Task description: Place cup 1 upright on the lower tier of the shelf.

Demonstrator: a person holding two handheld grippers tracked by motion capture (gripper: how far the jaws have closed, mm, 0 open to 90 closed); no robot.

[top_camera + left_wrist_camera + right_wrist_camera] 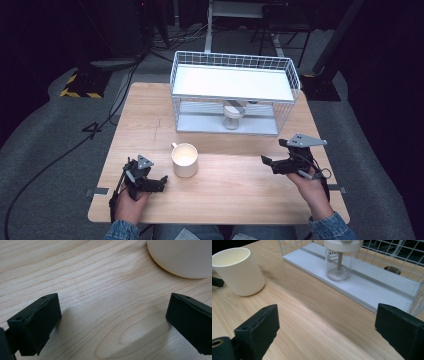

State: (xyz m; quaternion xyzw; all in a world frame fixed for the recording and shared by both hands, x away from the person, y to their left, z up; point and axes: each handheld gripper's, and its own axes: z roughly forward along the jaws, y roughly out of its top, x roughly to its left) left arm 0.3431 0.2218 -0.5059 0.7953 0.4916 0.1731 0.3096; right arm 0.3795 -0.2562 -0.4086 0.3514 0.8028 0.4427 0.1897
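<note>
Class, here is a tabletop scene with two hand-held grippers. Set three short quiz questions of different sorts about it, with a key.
1. True or false: the cream ceramic mug lies on its side.
2. Where does the clear glass jar with a white lid stand? A) top shelf of the white wire rack B) its lower shelf C) the wooden table
3. Fill in: the left gripper and right gripper both hold ____.

Key: 1 false; 2 B; 3 nothing.
</note>
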